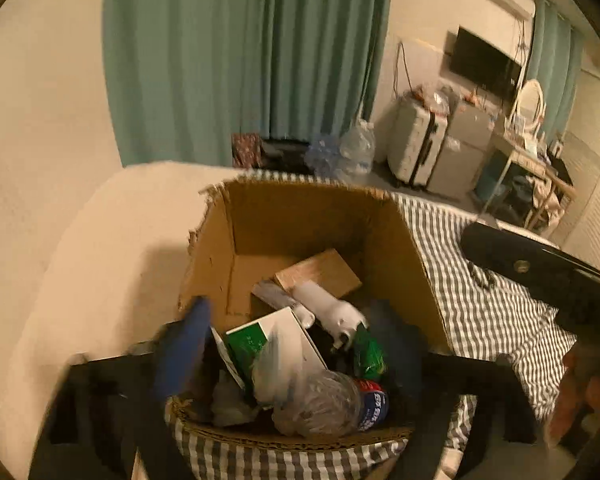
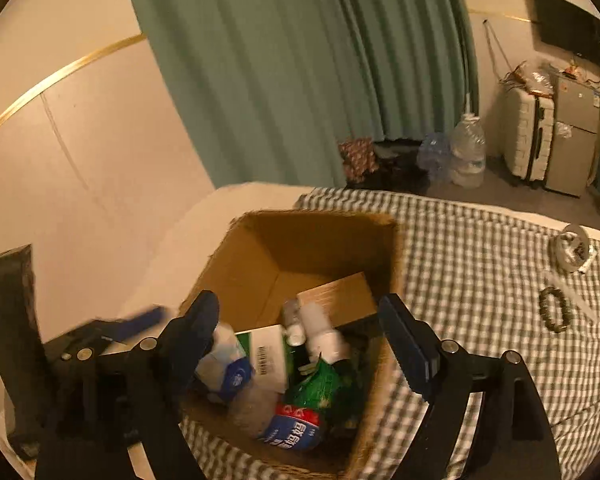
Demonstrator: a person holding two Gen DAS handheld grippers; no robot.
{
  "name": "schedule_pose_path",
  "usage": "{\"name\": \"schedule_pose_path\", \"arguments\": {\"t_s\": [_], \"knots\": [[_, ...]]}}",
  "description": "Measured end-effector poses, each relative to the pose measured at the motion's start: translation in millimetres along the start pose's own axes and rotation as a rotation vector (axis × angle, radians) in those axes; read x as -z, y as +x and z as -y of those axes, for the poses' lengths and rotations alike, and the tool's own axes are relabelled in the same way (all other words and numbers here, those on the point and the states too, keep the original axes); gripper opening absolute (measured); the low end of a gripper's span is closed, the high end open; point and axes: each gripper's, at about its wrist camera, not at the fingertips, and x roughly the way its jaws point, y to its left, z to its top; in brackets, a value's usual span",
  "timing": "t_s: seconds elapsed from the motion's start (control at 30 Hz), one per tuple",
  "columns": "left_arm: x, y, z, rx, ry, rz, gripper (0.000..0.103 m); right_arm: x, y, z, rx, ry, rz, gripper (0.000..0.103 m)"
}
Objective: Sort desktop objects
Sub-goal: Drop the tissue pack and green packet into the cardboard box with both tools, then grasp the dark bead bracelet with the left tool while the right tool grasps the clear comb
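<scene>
Inside cardboard box: bottle, red-and-blue label, characters unreadable.

Green curtain, suitcase, perhaps a wall television

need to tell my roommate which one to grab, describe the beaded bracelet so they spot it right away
Start at the cardboard box on the checked tablecloth. Look right across the cloth: the bracelet lies flat there, below the roll of tape. It is the only dark ring of small beads.

Left tongs blurred; box bottom hidden under clutter; bottle label unreadable.
</scene>
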Motion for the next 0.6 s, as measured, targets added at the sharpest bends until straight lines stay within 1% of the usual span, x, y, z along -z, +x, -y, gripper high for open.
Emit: {"name": "schedule_pose_path", "arguments": {"t_s": [0.07,0.17,0.23,0.27,0.33,0.4,0.43,0.5,0.53,0.6], "knots": [[0,-6,1,0.014,0.002,0.02,0.089,3,-14,21,0.035,0.003,0.015,0.082],[1,-13,17,0.012,0.003,0.028,0.09,15,-50,73,0.137,0.017,0.062,0.082],[4,-19,40,0.026,0.025,0.04,0.091,25,-75,106,0.185,0.036,0.108,0.082],[8,-21,51,0.039,0.038,0.042,0.094,31,-87,122,0.202,0.049,0.128,0.082],[15,-23,85,0.065,0.072,0.049,0.1,48,-113,161,0.277,0.095,0.162,0.082],[19,-20,117,0.083,0.107,0.057,0.1,61,-133,195,0.333,0.135,0.174,0.082],[22,-17,142,0.103,0.134,0.056,0.1,72,-143,215,0.358,0.16,0.179,0.082],[26,-11,179,0.127,0.168,0.055,0.101,81,-155,241,0.411,0.179,0.183,0.083],[29,-3,204,0.139,0.182,0.048,0.101,86,-159,249,0.433,0.182,0.188,0.084],[33,12,236,0.143,0.173,0.028,0.101,95,-164,269,0.487,0.188,0.205,0.085]]}}
